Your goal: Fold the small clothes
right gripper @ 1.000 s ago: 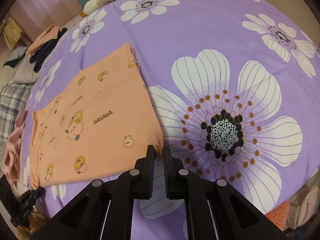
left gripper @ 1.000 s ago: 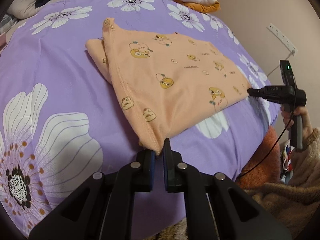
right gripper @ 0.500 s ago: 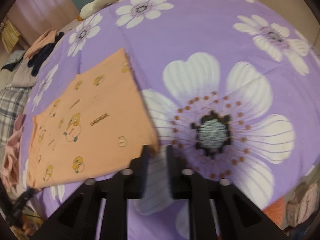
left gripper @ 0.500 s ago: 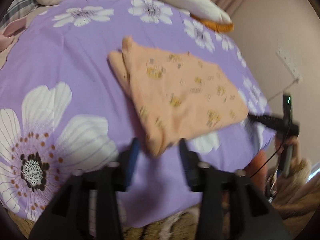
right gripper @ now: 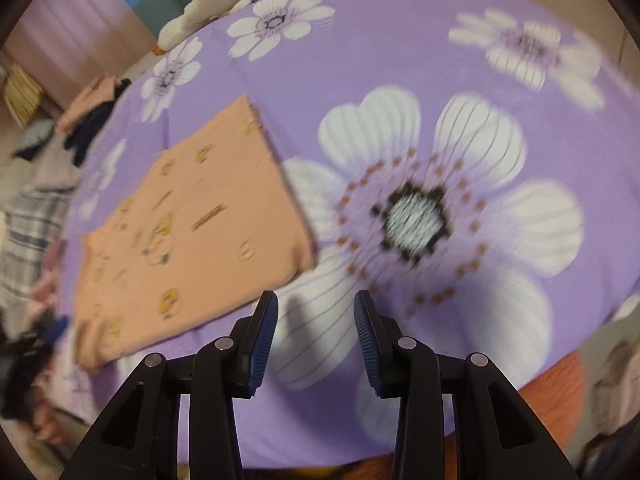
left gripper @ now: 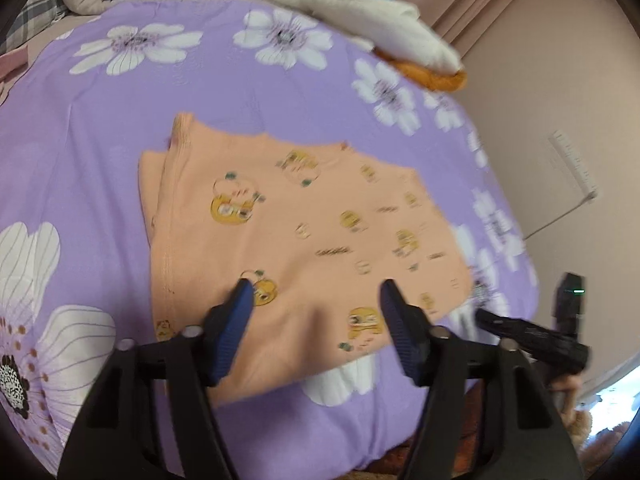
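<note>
We see the folded orange shirt [left gripper: 304, 240] lying flat on the purple flowered bedspread [left gripper: 100, 128]. Our left gripper [left gripper: 316, 300] hangs over the shirt's near edge with its jaws spread wide, grasping nothing. Our right gripper [right gripper: 316, 312] is likewise released and empty, over the big white flower; from there the shirt [right gripper: 192, 232] sits toward ten o'clock, apart from the fingers. In the left view the right gripper [left gripper: 532, 336] shows at four o'clock, off the shirt's corner. A white plush toy [left gripper: 380, 24] lies at one o'clock on the bed's far edge.
</note>
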